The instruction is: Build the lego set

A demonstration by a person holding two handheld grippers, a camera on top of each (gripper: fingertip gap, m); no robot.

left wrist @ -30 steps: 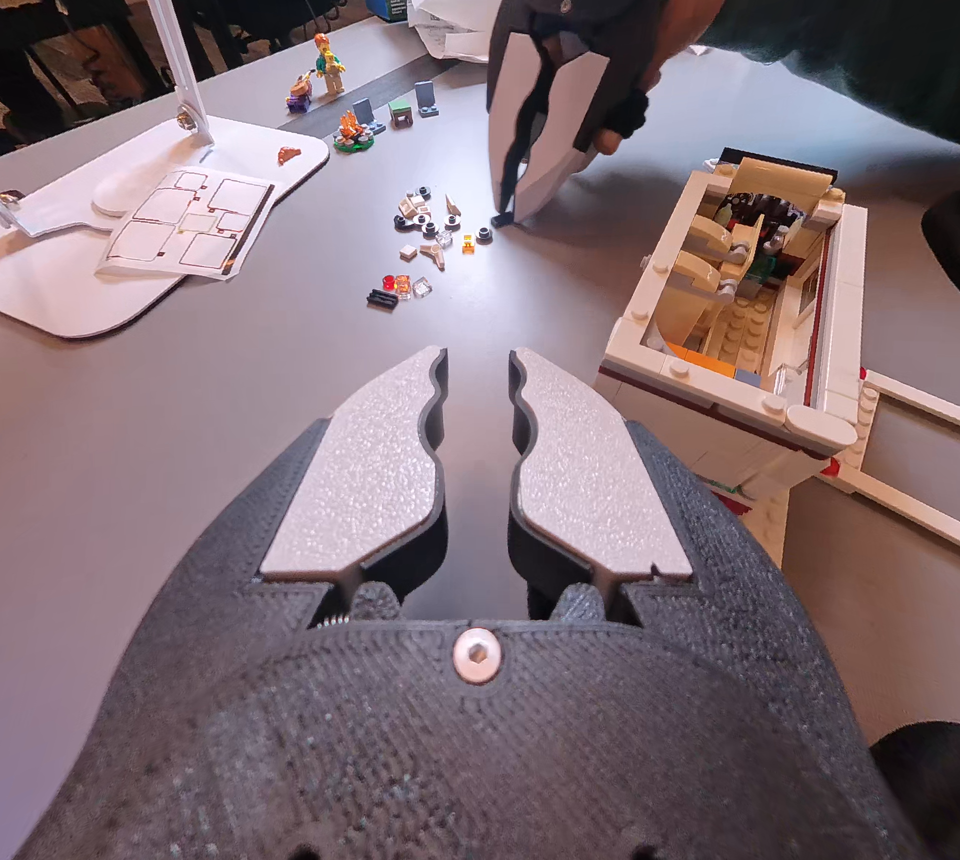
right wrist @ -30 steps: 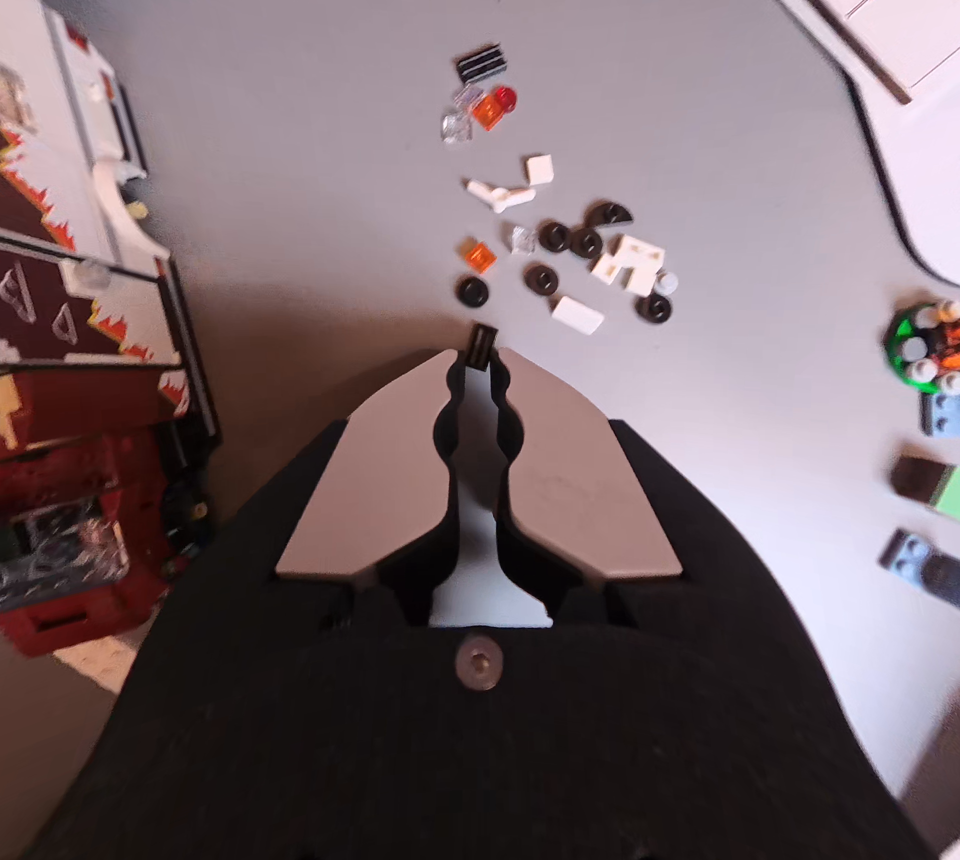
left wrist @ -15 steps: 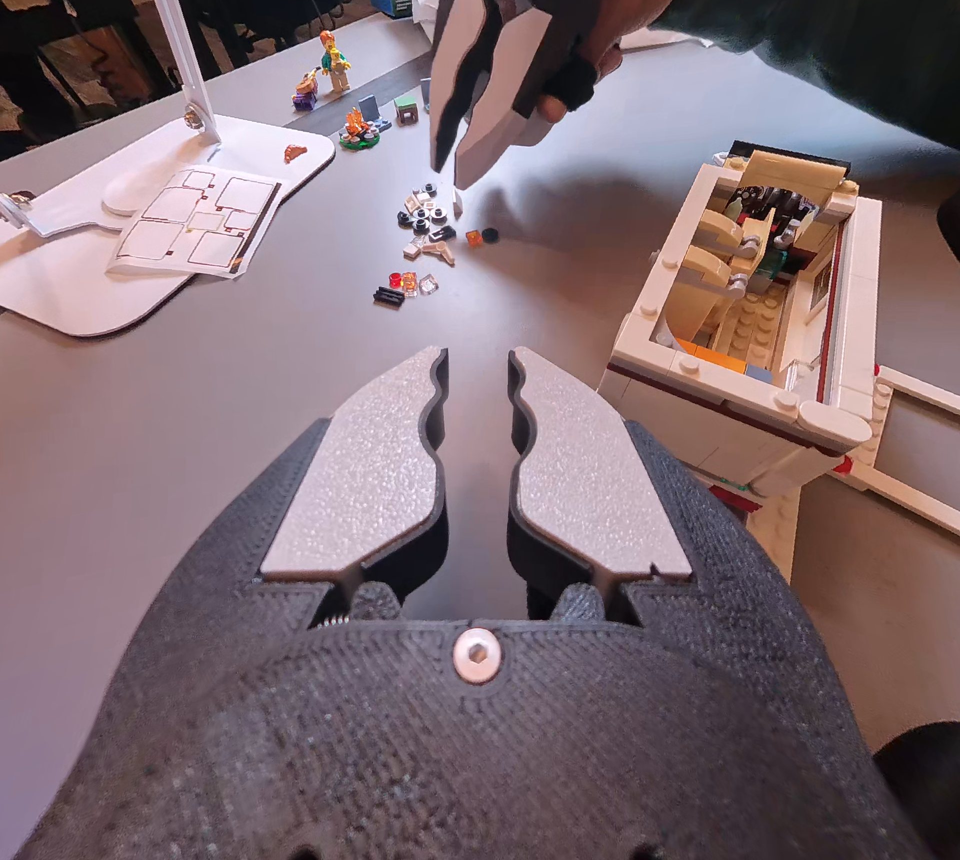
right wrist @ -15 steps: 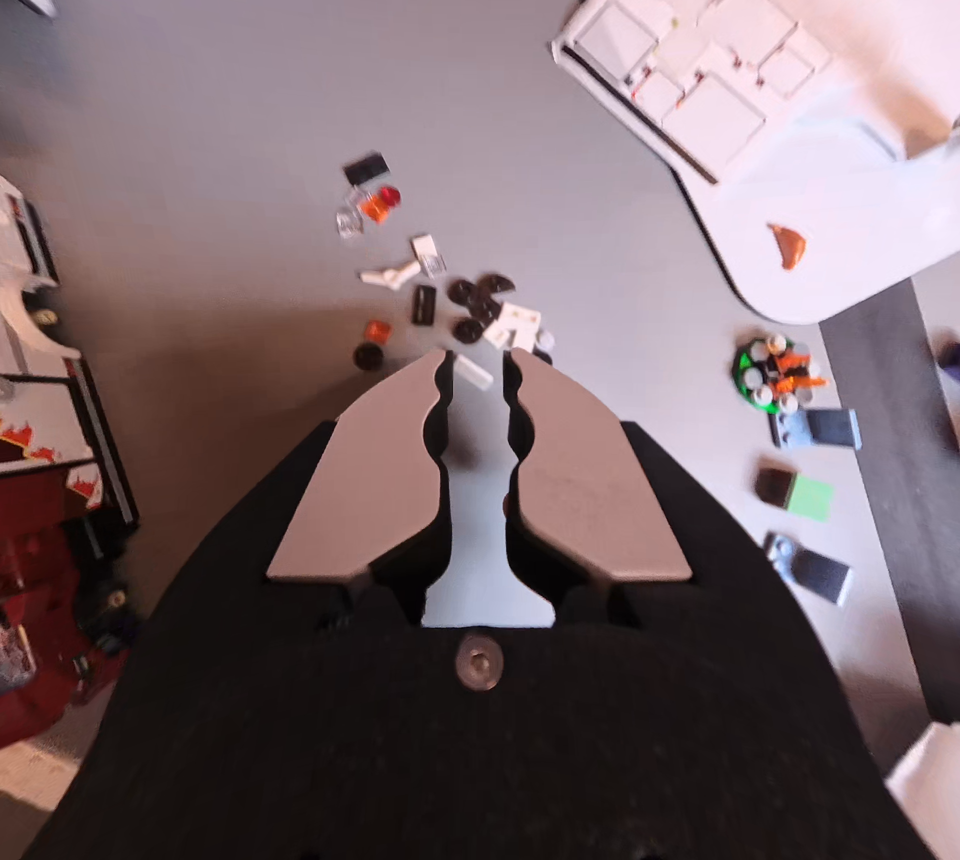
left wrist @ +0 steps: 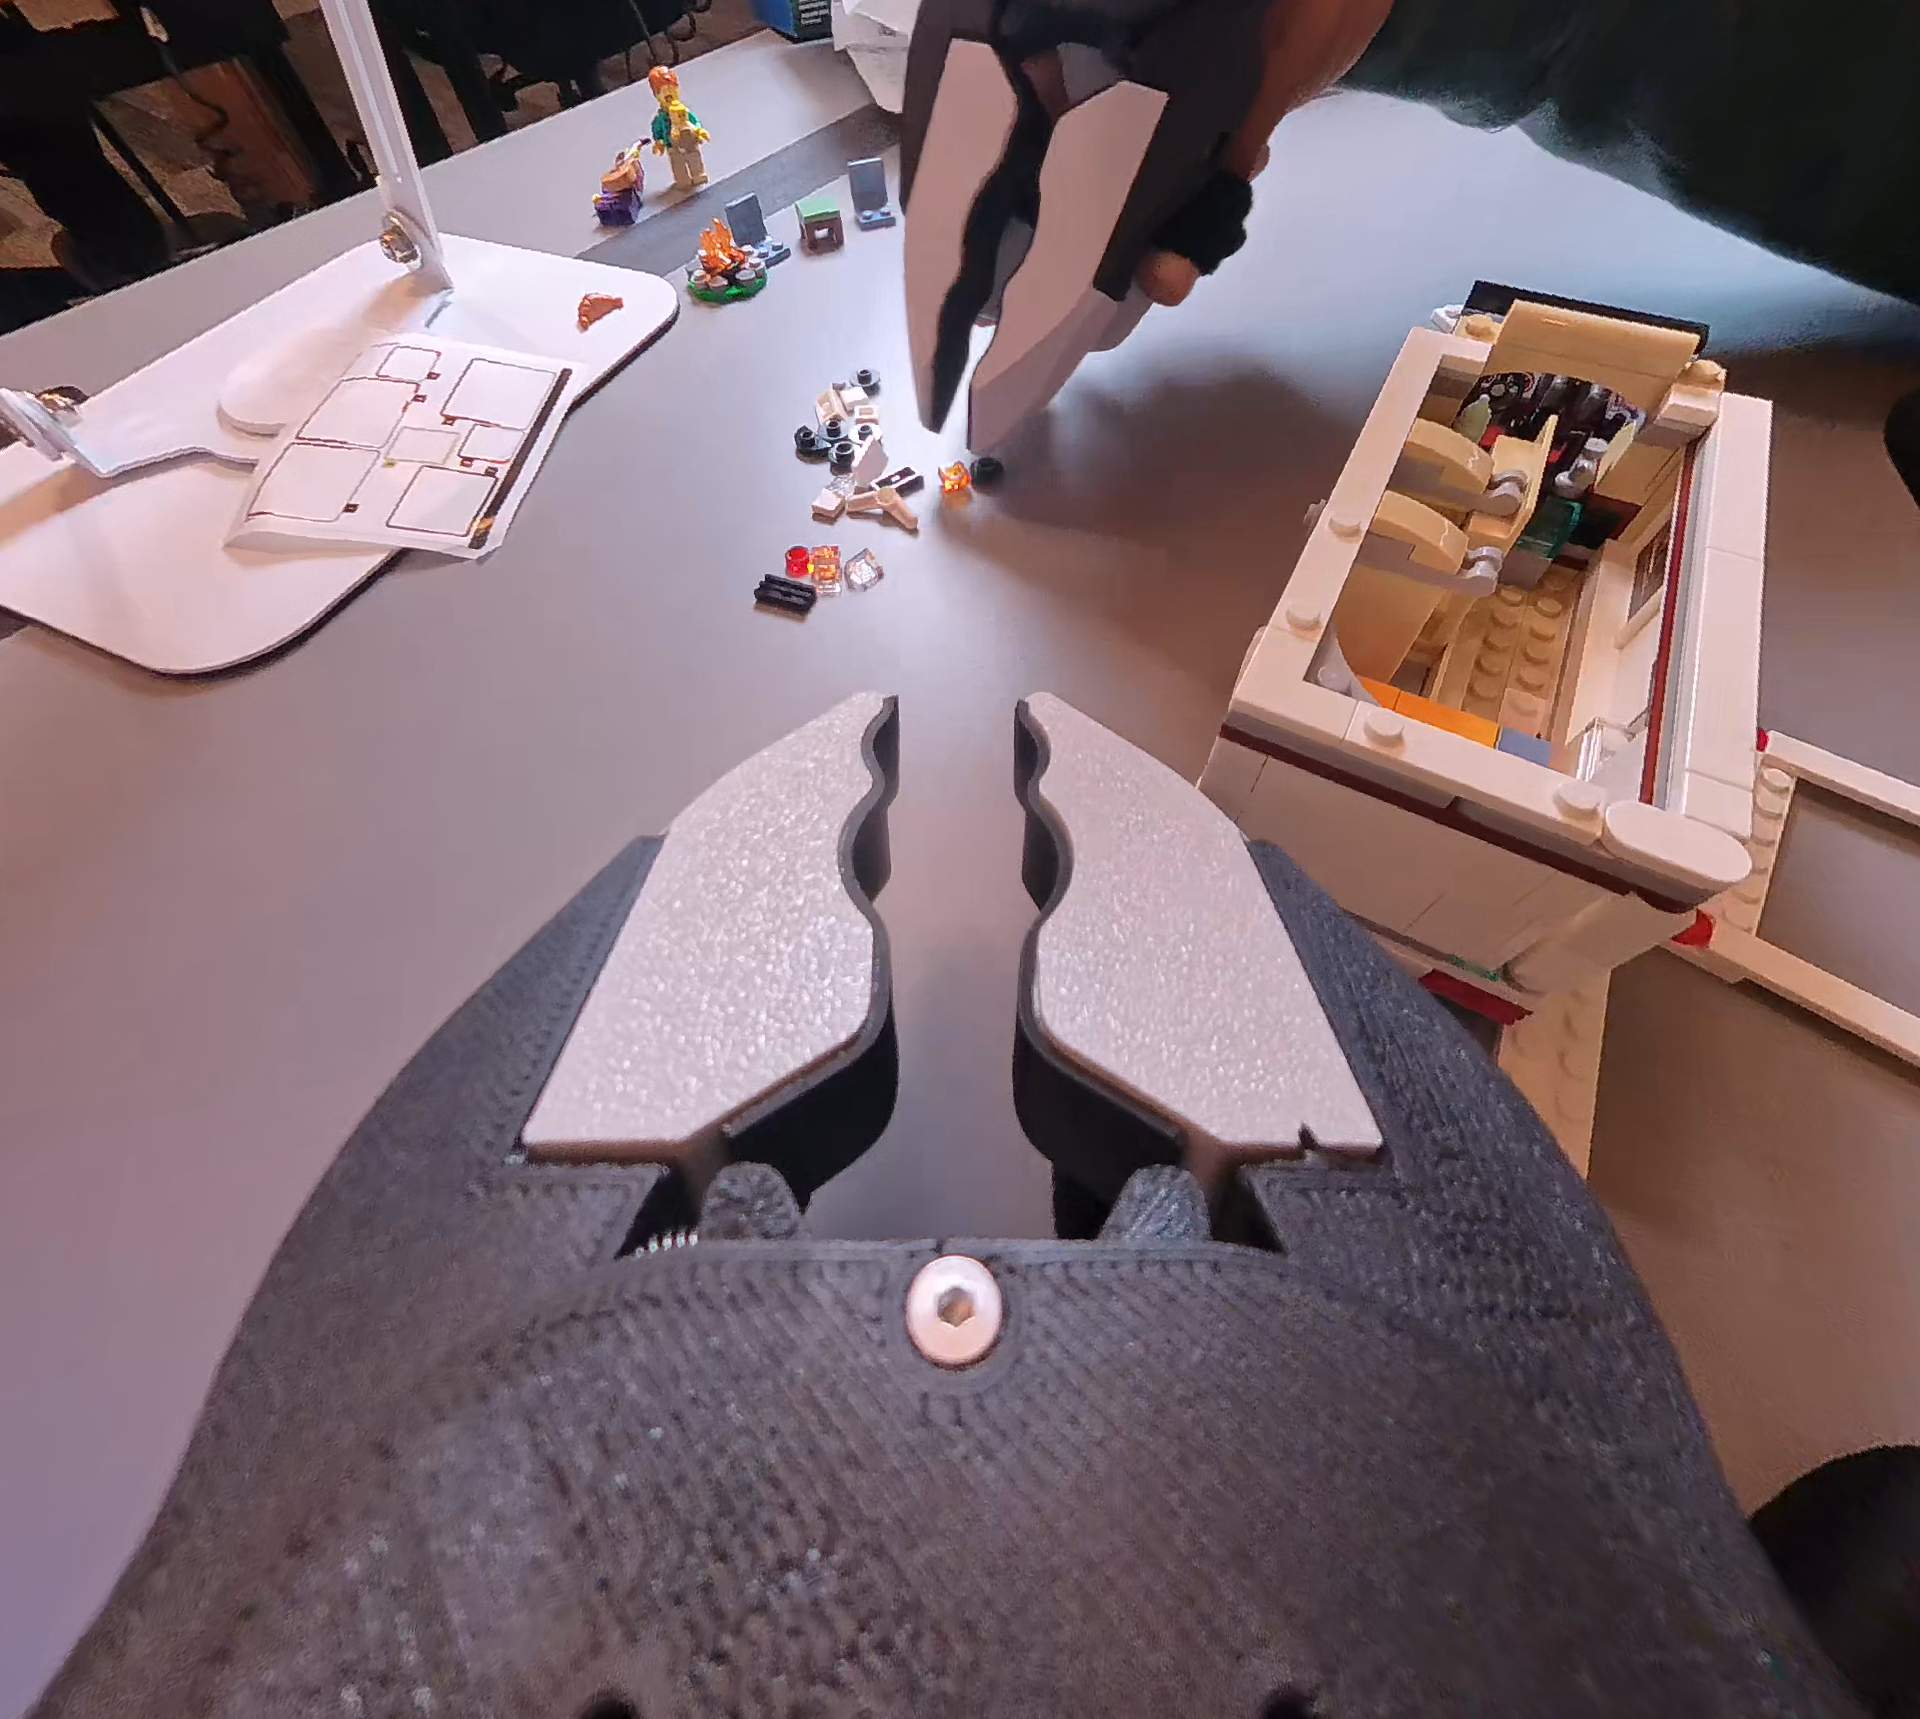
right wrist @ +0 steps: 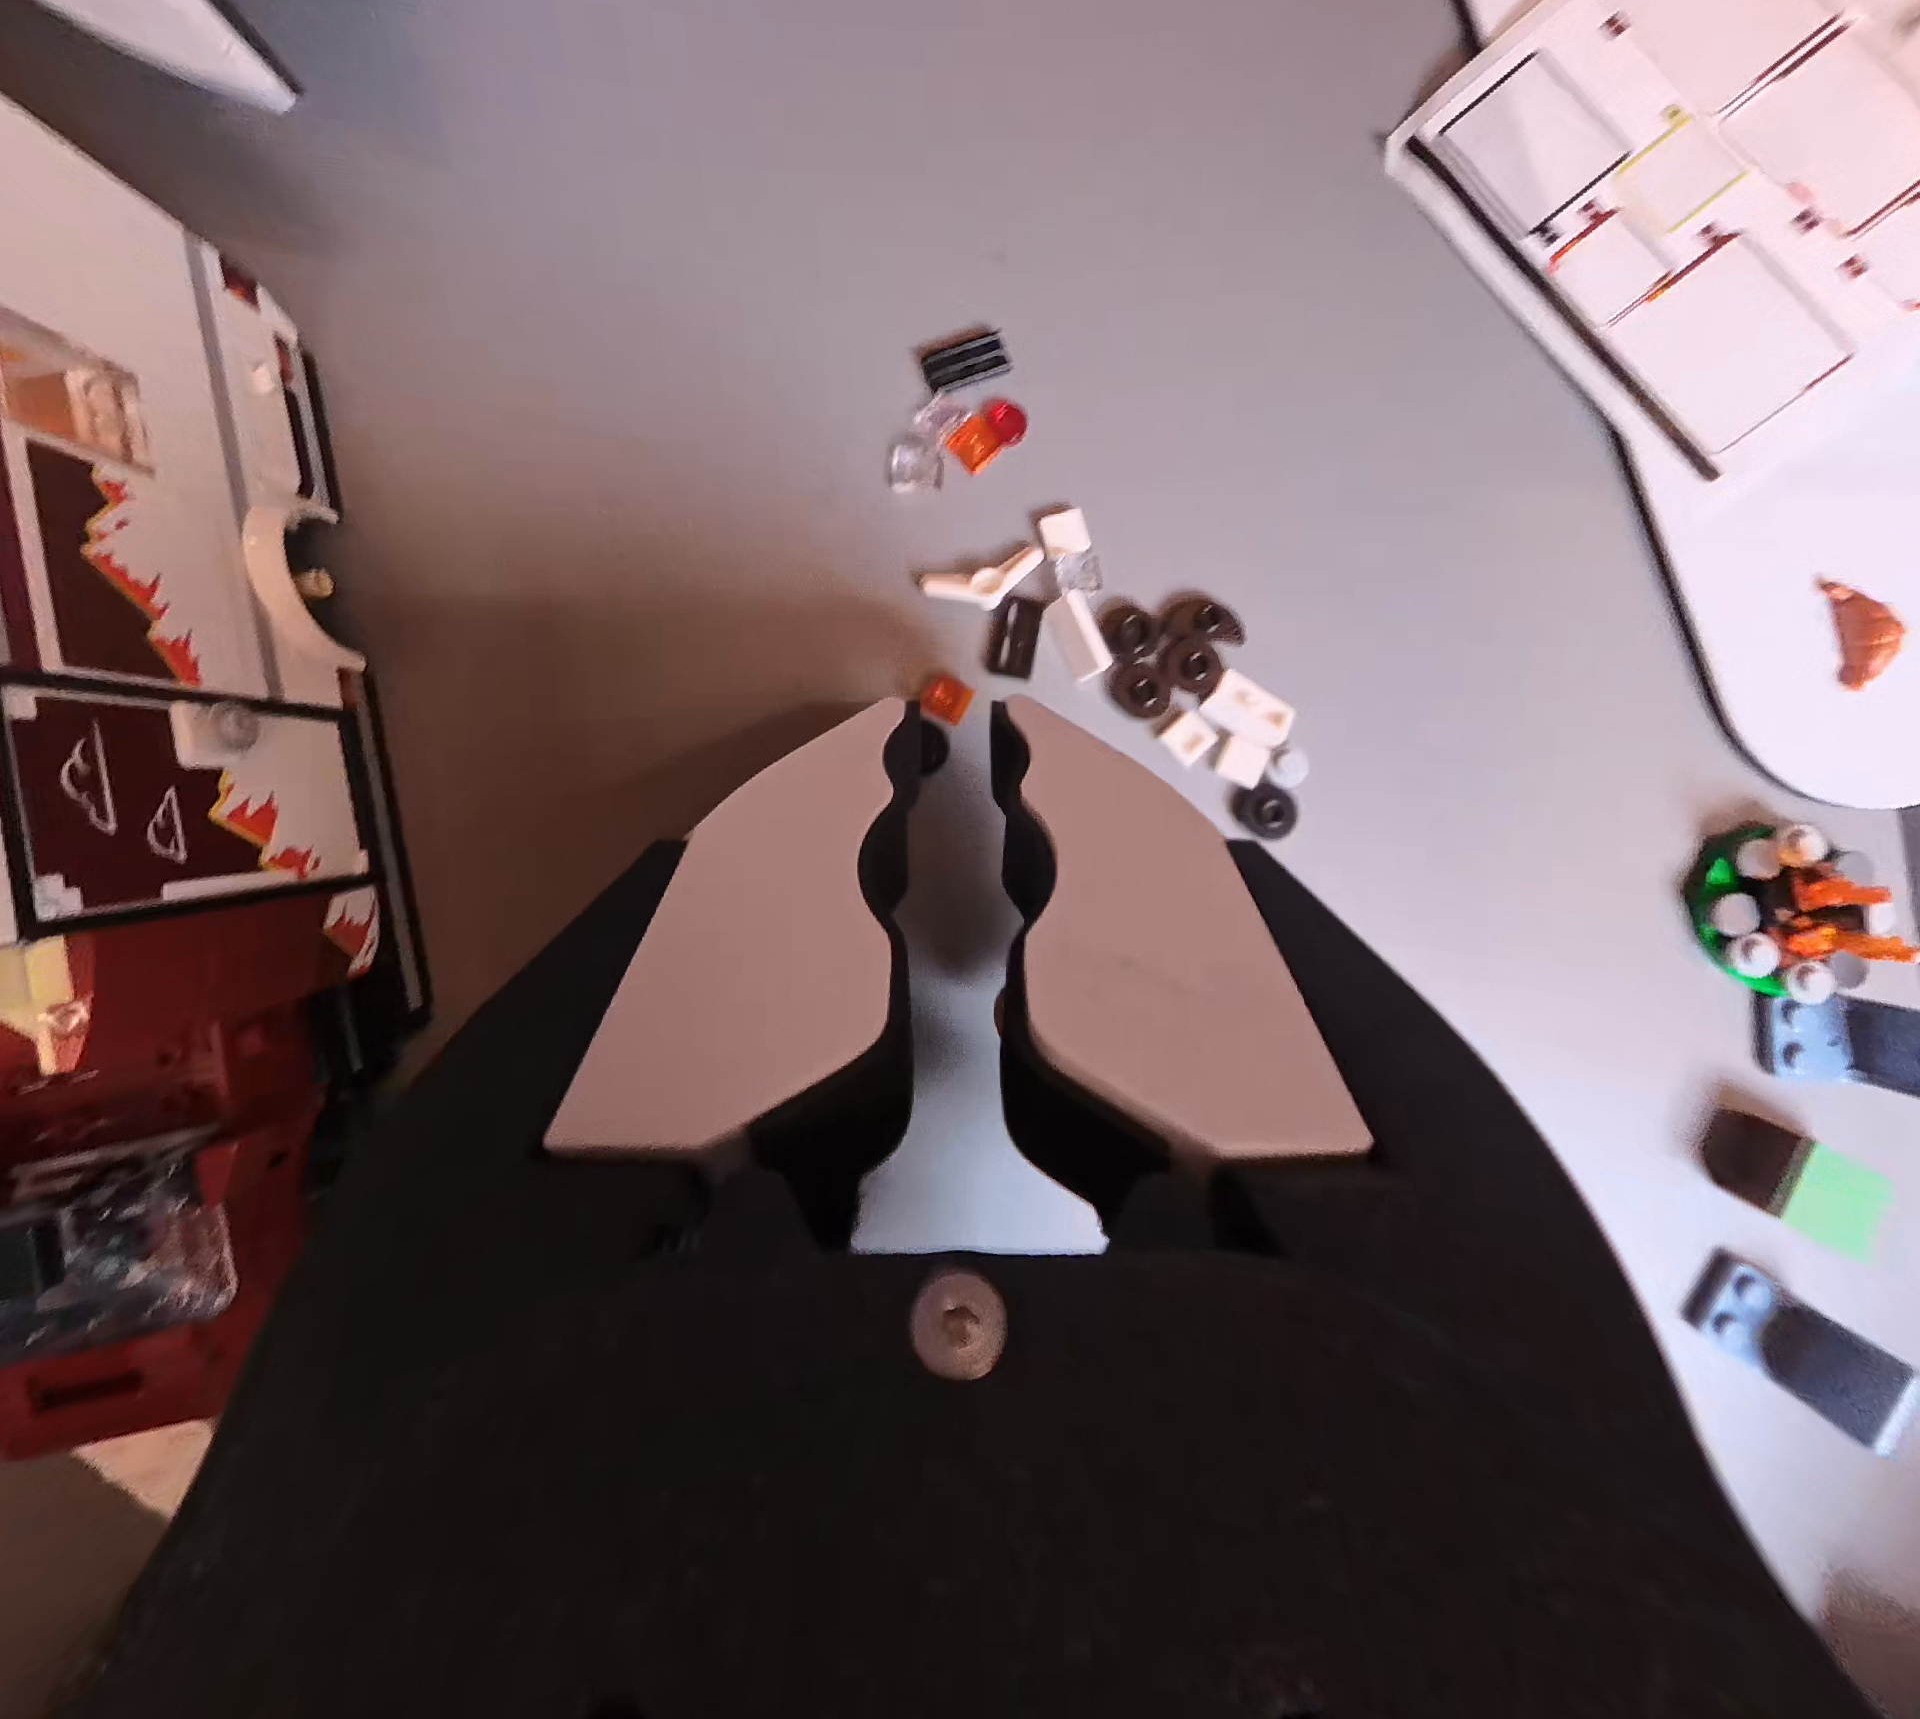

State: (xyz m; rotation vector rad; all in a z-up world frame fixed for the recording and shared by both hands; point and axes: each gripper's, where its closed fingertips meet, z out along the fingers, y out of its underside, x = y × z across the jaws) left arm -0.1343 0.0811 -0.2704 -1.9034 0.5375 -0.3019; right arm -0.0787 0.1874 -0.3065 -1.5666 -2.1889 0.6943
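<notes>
The right gripper (right wrist: 954, 713), jaws slightly apart and holding nothing, hangs over a small black round piece (left wrist: 987, 467) beside an orange stud (right wrist: 948, 698). Closing off-centre could flick either piece across the grey table (left wrist: 312, 838). The left gripper (left wrist: 956, 713) waits open and empty, well back.

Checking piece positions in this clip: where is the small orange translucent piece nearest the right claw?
The orange piece lies on the grey table just ahead of the right claw, beside a black round piece.
</notes>
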